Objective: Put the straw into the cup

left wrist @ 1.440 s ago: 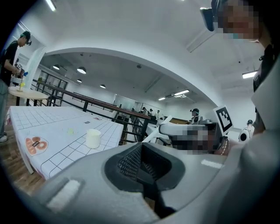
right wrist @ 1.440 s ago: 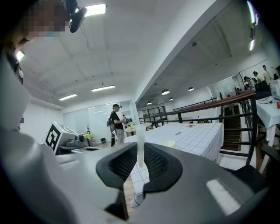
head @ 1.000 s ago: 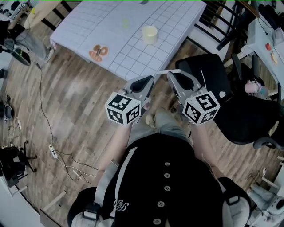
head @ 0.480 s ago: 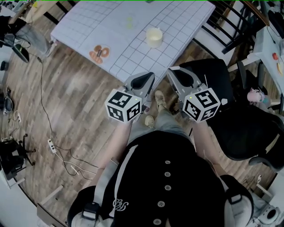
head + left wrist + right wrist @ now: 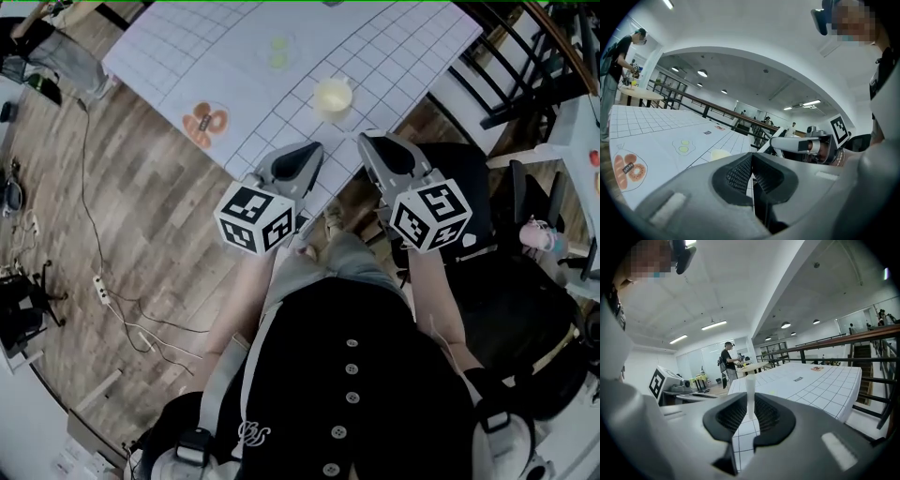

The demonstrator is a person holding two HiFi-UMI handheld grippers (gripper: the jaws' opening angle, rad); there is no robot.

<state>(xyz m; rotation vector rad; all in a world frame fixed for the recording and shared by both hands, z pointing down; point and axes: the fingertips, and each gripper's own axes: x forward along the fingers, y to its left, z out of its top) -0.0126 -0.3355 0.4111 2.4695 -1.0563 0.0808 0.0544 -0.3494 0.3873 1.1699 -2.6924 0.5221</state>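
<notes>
Tubular straw (image 5: pixel 750 392) nearer gridded table (image 5: pixel 403 56)

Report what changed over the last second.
Both the left tool and right tool moved forward with the person, from over the floor to the near edge of the table, closer to the cup. Nothing taken or released: the right tool keeps the straw, the cup stands unmoved.

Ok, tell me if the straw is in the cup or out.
Out. The straw stands upright, clamped in the right tool, while the cup sits on the table ahead, apart from it.
</notes>
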